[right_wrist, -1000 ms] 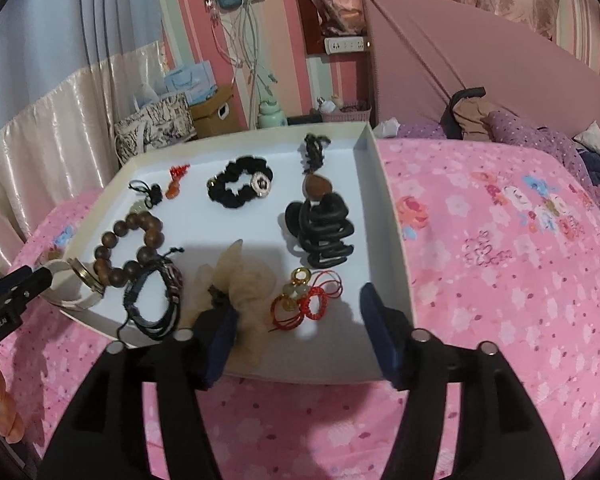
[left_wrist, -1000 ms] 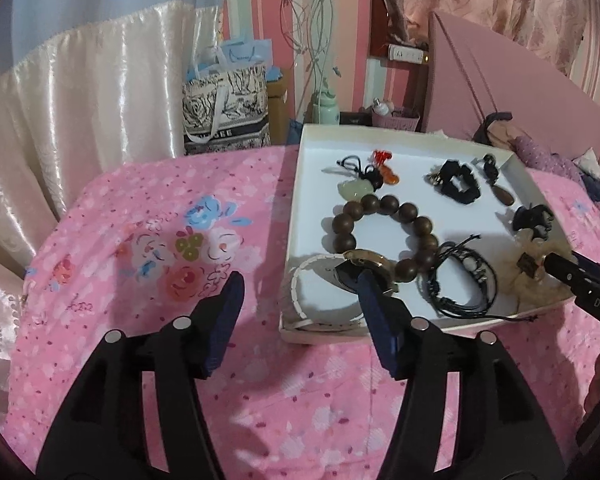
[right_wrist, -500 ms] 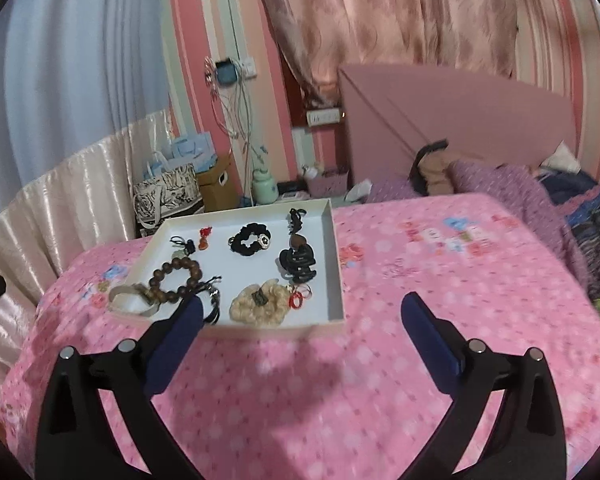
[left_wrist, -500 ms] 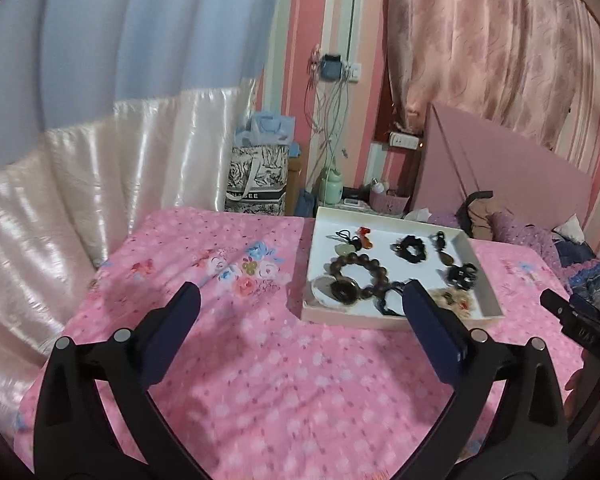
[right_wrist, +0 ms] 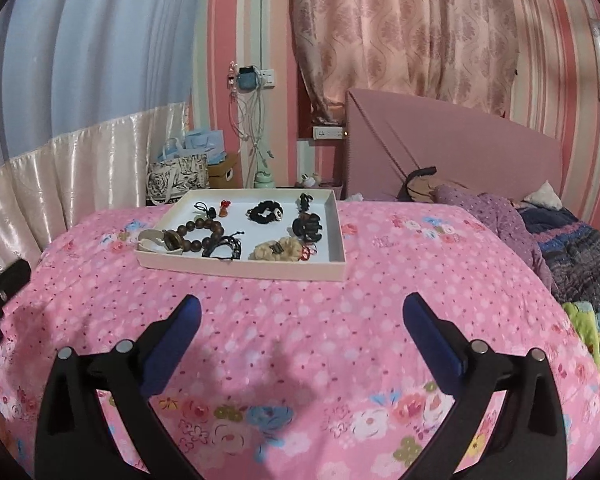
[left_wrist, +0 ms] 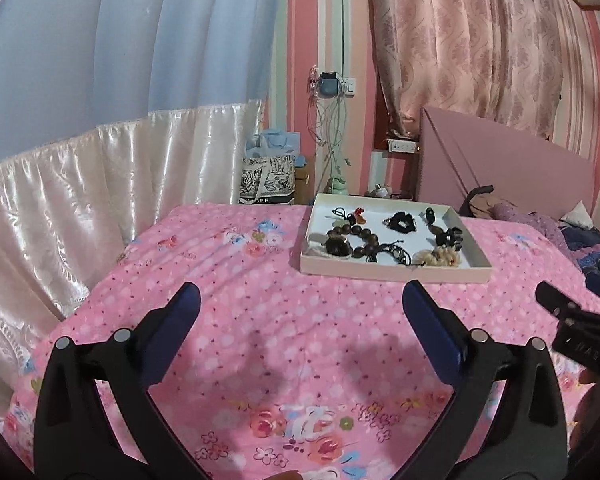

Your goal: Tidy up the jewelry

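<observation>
A white shallow tray (left_wrist: 392,273) (right_wrist: 240,269) sits on the pink flowered bed. It holds a brown wooden bead bracelet (right_wrist: 198,233), black cord bracelets (right_wrist: 225,249), a black scrunchie (right_wrist: 265,212), a black claw clip (right_wrist: 307,227), a beige scrunchie (right_wrist: 278,250) and a white bangle (right_wrist: 150,240). My left gripper (left_wrist: 300,316) is open and empty, well back from the tray. My right gripper (right_wrist: 300,320) is open and empty, also back from the tray. The right gripper shows at the right edge of the left wrist view (left_wrist: 572,324).
Cream satin curtain (left_wrist: 80,184) drops along the bed's left side. A pink headboard (right_wrist: 452,148) and bundled clothes (right_wrist: 500,216) lie at the far right. Bags (left_wrist: 270,184) and hanging cables (left_wrist: 332,132) stand behind the bed by the striped wall.
Both grippers have pulled back and up from the tray and opened wider. The tray now looks small and far; nothing in it has moved.
</observation>
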